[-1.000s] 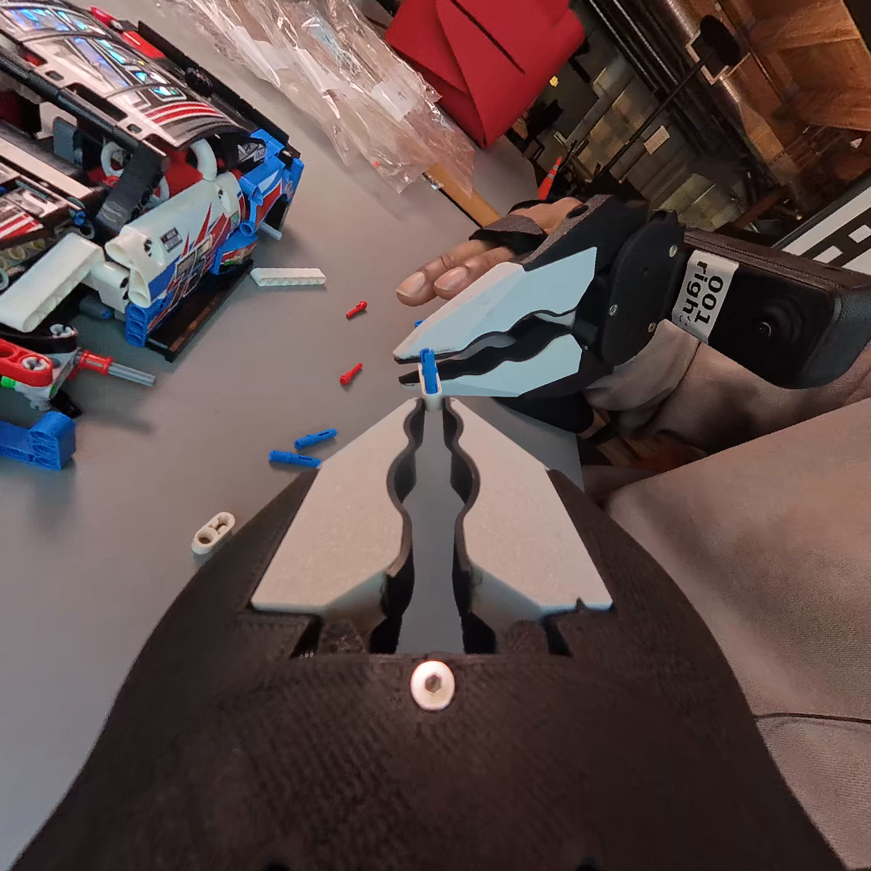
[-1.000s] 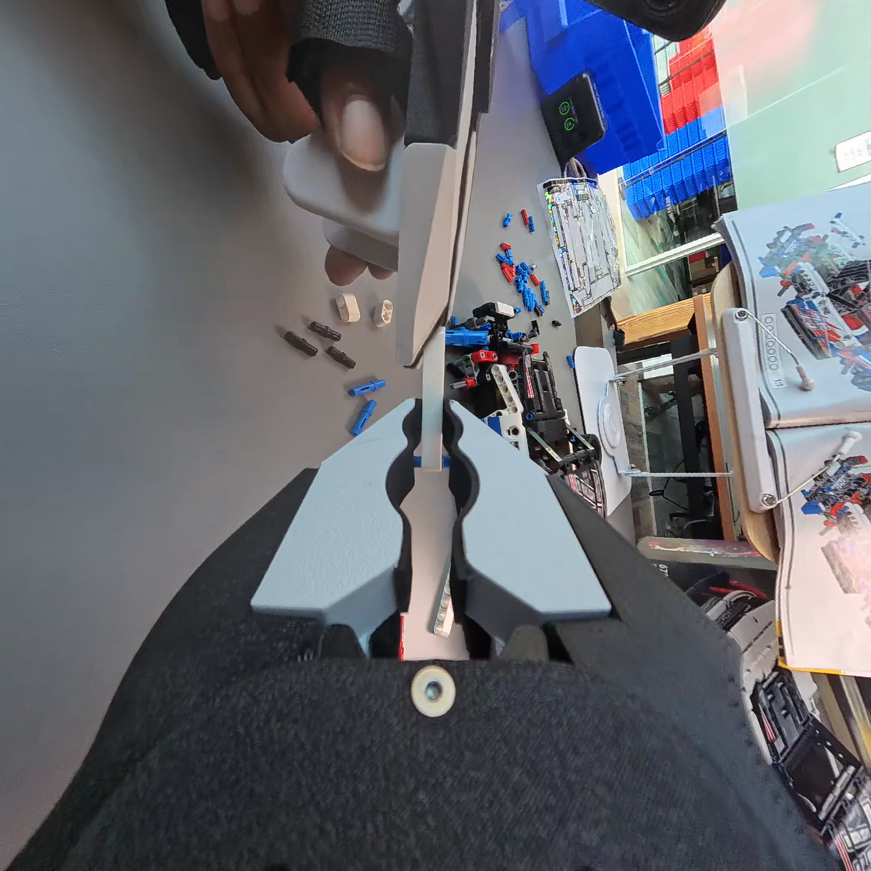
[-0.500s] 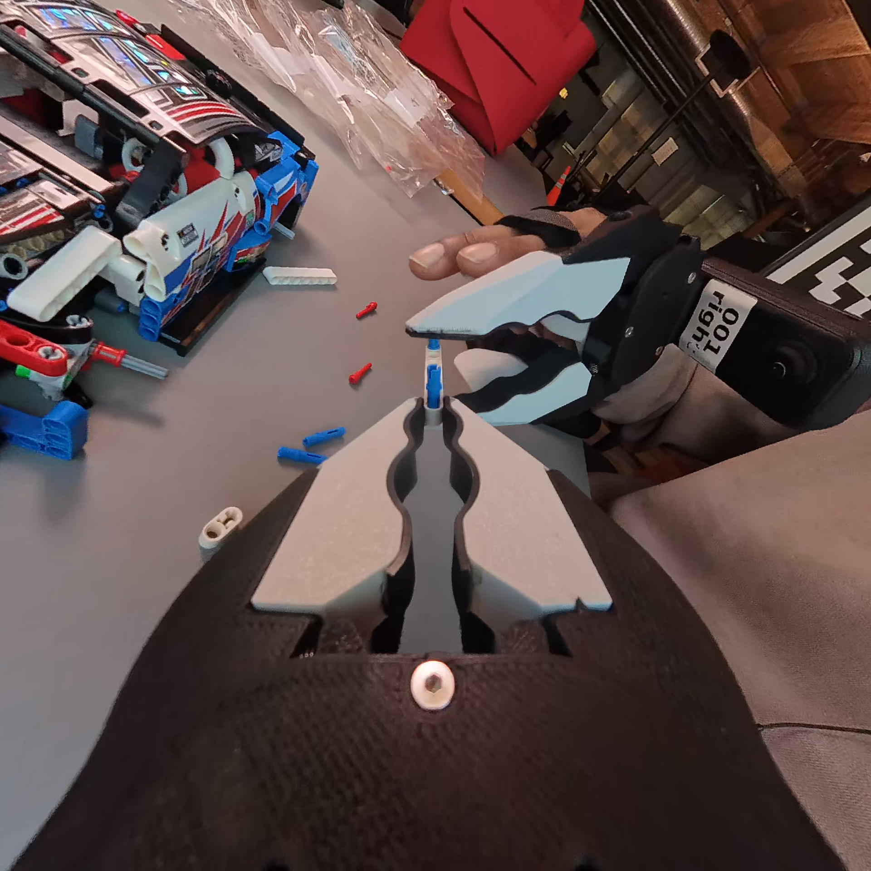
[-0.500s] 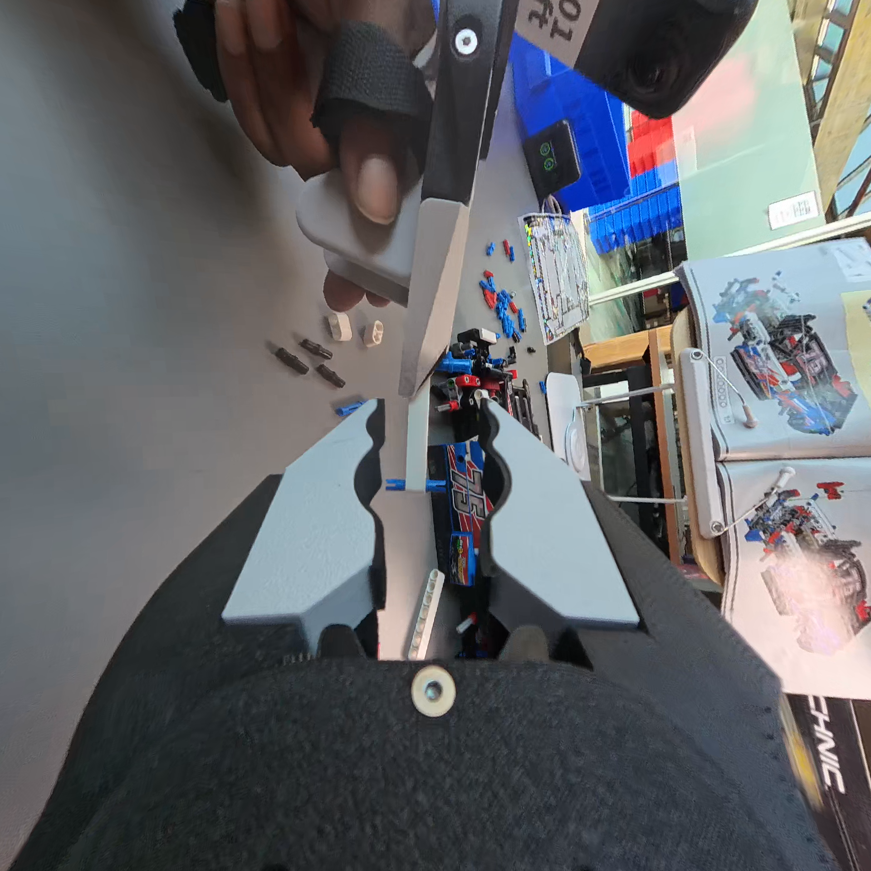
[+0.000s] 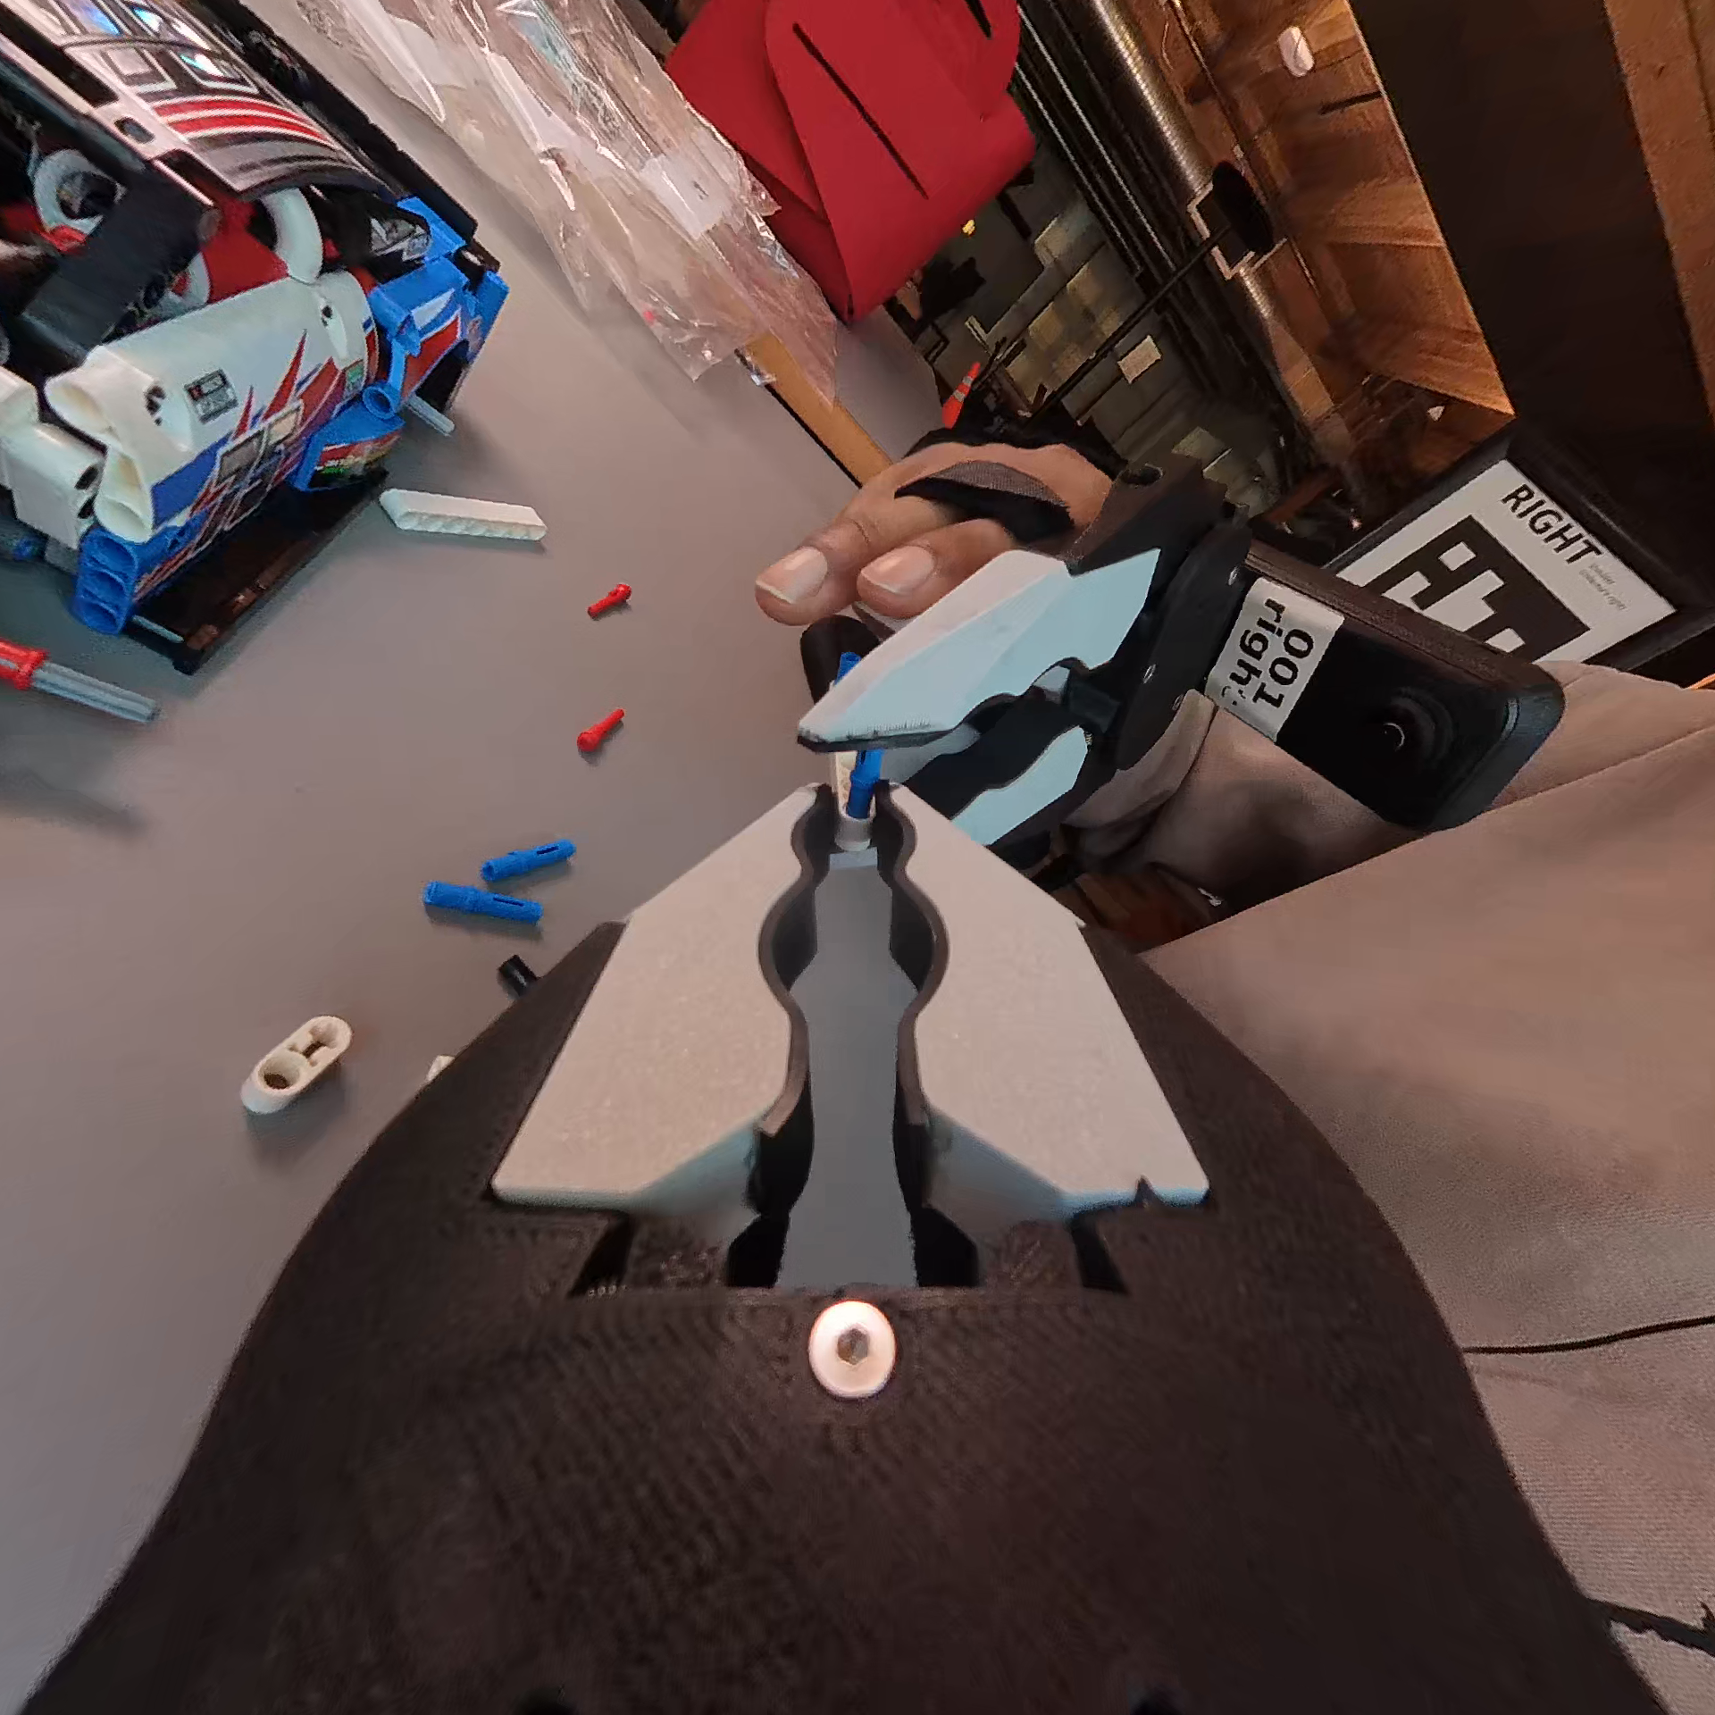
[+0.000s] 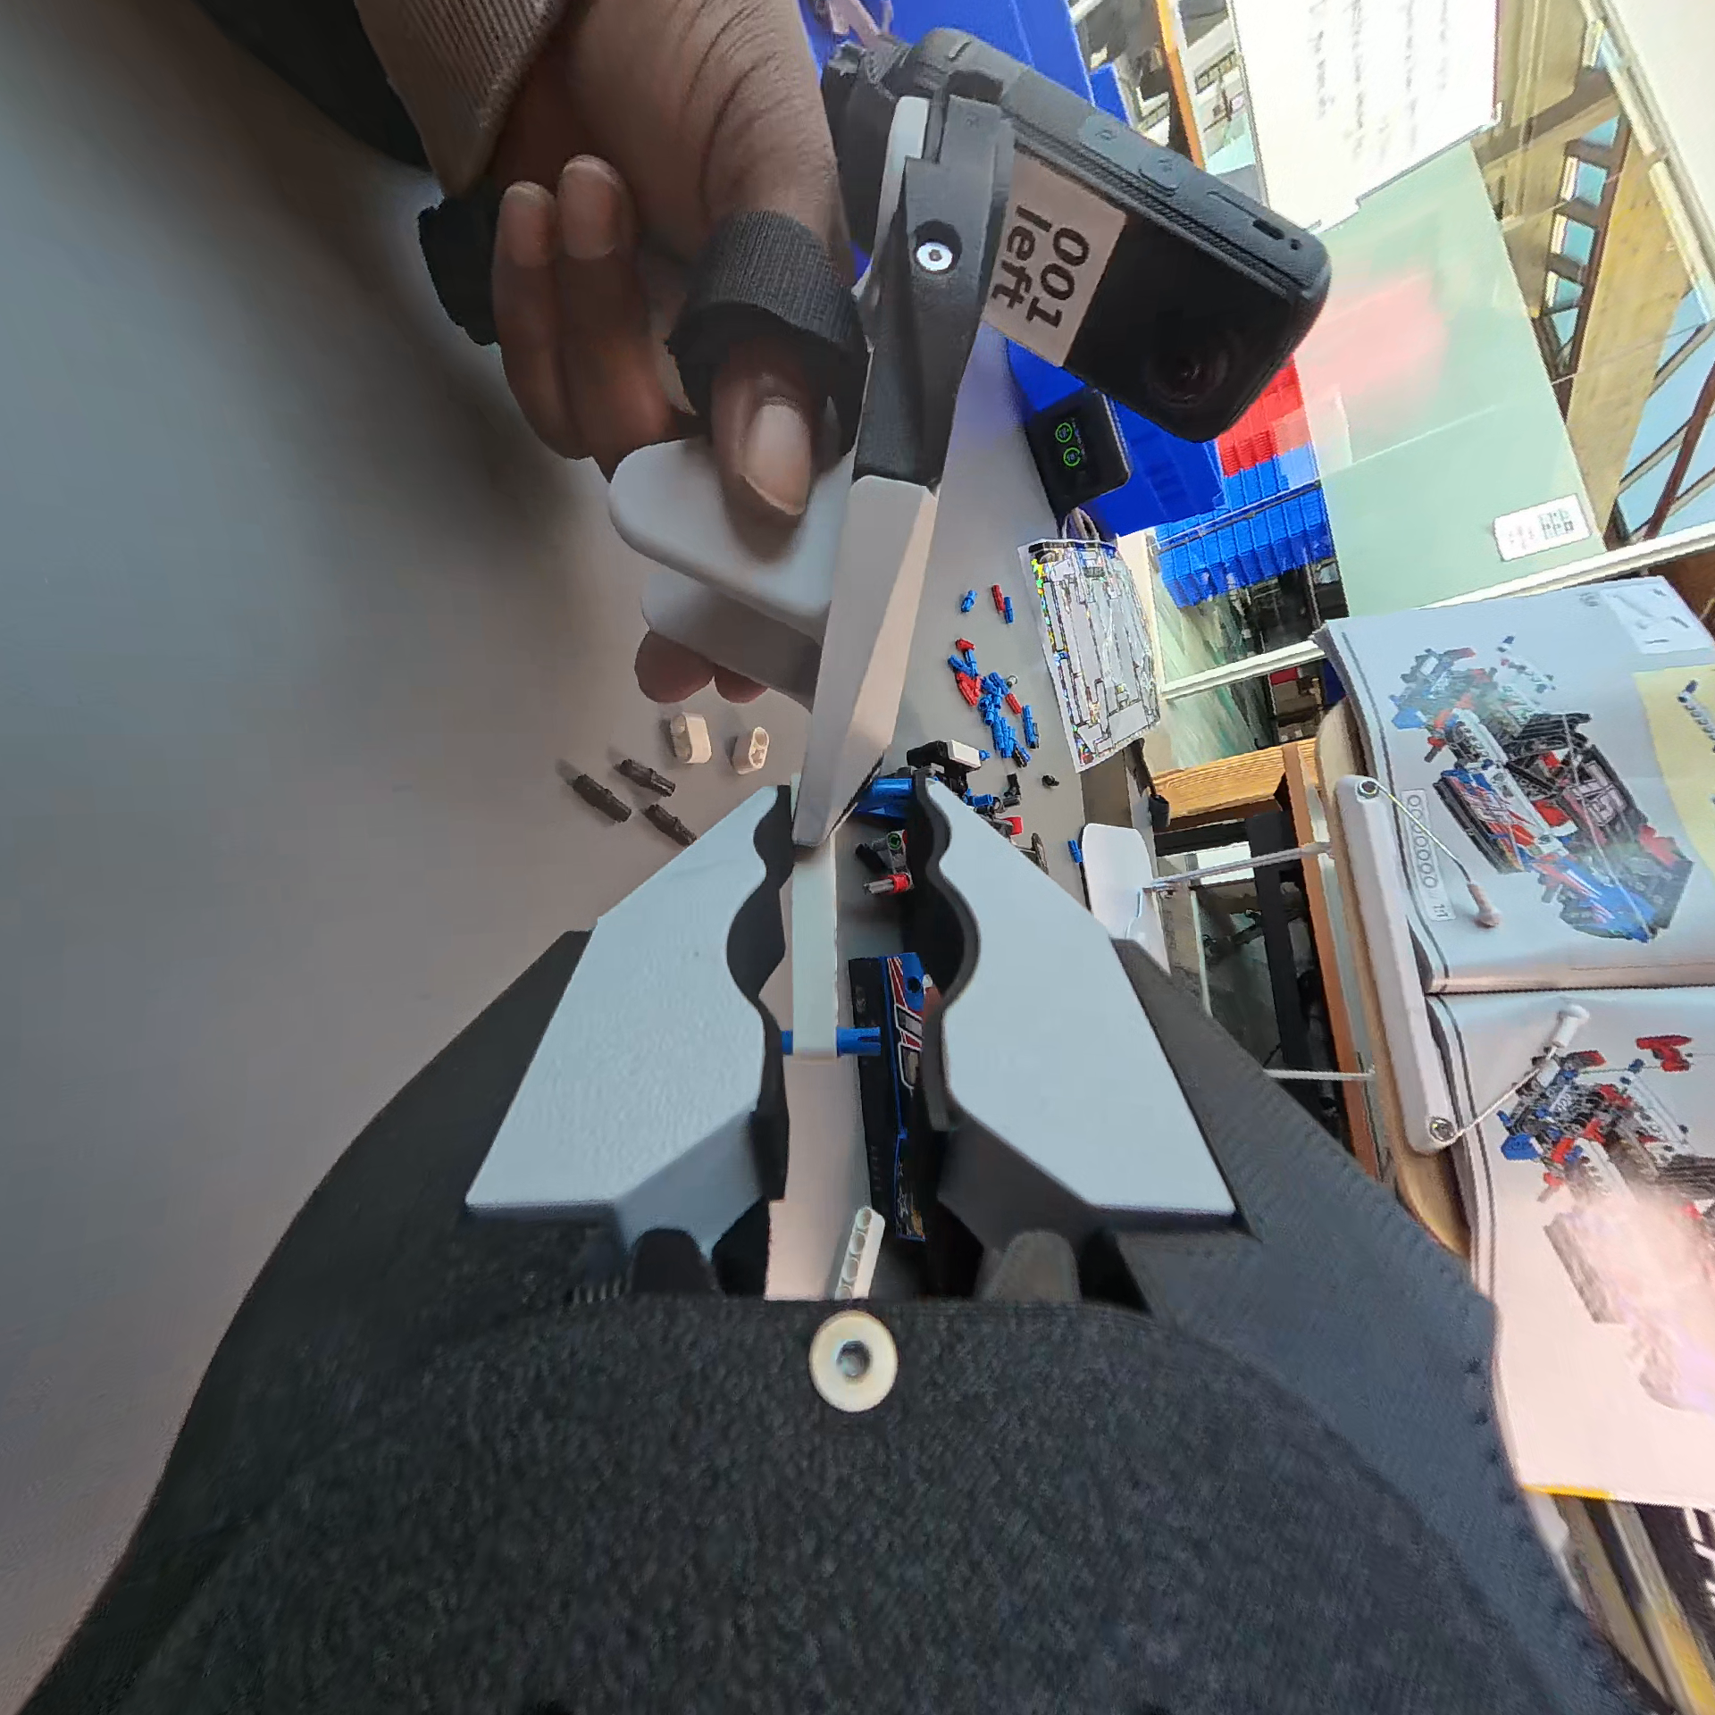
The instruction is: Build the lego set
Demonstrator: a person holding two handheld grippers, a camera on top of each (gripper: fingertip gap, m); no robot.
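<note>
My left gripper (image 5: pixel 849 803) is shut on a thin white beam (image 5: pixel 852 831), seen end-on, with a blue pin (image 5: pixel 861 775) pushed through its far end. In the right wrist view the beam (image 6: pixel 815 947) hangs from the left gripper (image 6: pixel 817 826) and reaches down between my right gripper's fingers. My right gripper (image 6: pixel 849 798) is open; the pin (image 6: pixel 858 1038) sticks out both sides of the beam, touching neither finger. It also shows in the left wrist view (image 5: pixel 882 778), jaws apart around the pin. The partly built lego car (image 5: pixel 232 399) sits at the far left.
On the grey table lie blue pins (image 5: pixel 483 900), red pins (image 5: pixel 599 728), a white beam (image 5: pixel 461 513), a white connector (image 5: pixel 297 1076) and plastic bags (image 5: pixel 650 186). Black pins (image 6: pixel 640 798), a pile of small parts (image 6: pixel 993 687) and an open instruction booklet (image 6: pixel 1531 789) show in the right wrist view. Less than 4 cm separates the two grippers' tips. My right gripper's tips are some 9 cm from the white connector (image 5: pixel 297 1076). Seen from the right wrist view (image 6: pixel 752 741) as well.
My right gripper has opened from shut on the pin and beam, and has moved forward so the pin sits deeper between its fingers. My left gripper has stayed shut on the beam.
</note>
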